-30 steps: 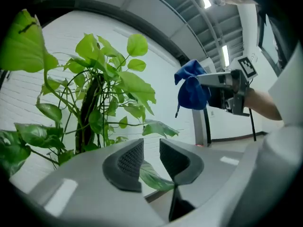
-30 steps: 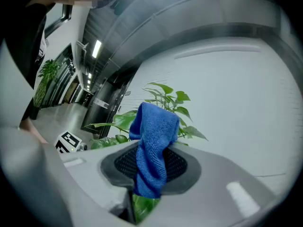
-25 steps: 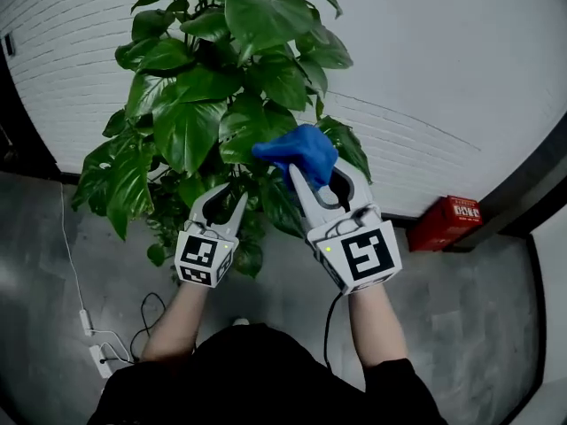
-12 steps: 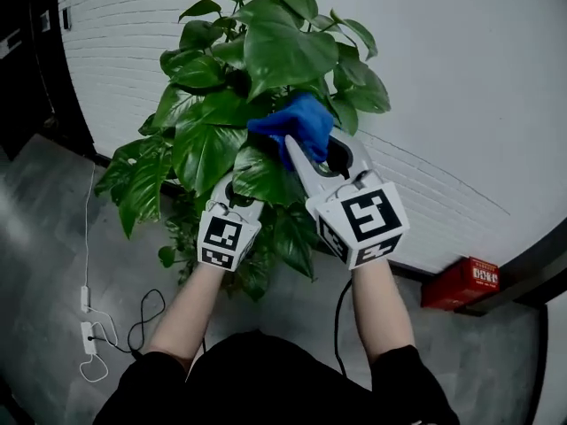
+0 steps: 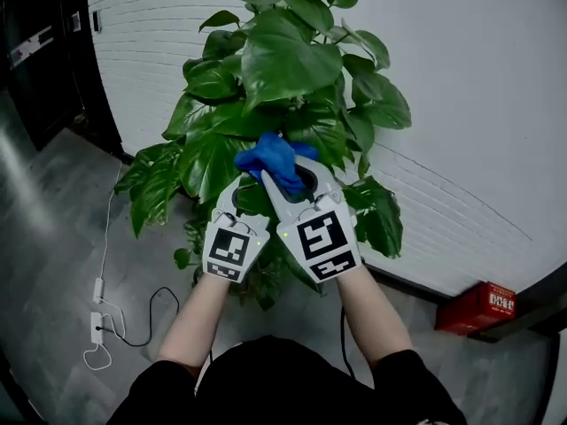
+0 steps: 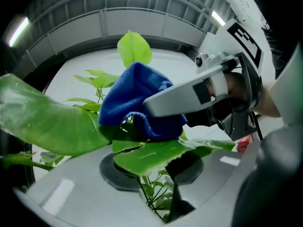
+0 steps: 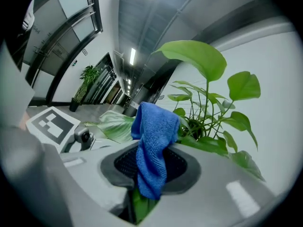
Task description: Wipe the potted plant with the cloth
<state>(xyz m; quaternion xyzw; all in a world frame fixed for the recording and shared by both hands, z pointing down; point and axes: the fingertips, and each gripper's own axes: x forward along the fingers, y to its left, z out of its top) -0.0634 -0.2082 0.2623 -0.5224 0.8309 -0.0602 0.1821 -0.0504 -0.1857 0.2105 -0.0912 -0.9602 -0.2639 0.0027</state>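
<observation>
**Location.** The potted plant [image 5: 283, 60] stands on the floor [image 5: 53, 237] against a white brick wall [image 5: 478, 78]. Its pot is hidden under the foliage. Both tools are raised into the middle of the leaves, just beside each other.

**Right tool [image 5: 288, 173].** It is clamped on the blue cloth [image 5: 270, 156]. The right gripper view shows the cloth pinched between the pads. A bunch of it stands above the jaws, a tail hangs below, and a sliver of green sits in the gap underneath. The bunched end faces the foliage, which puts the wiping surface where it is needed.

**Left tool [image 5: 235, 200].** The jaws are narrow, with a broad leaf [image 6: 156, 152] caught between them near the tips. The leaf looks pinched rather than merely resting, though it partly covers the contact itself. In the left gripper view the cloth lies on top of this same leaf and touches it, with the right tool reaching in from the right.

**Assessment.** The left tool appears to brace the leaf flat so that it does not fold away under the pressure of the cloth. Wiping is under way on one leaf, and most of the foliage probably remains to be done.

**Risk.** The held leaf shows a ragged line near the grip. A hard pull or heavy rubbing there could tear it.
</observation>
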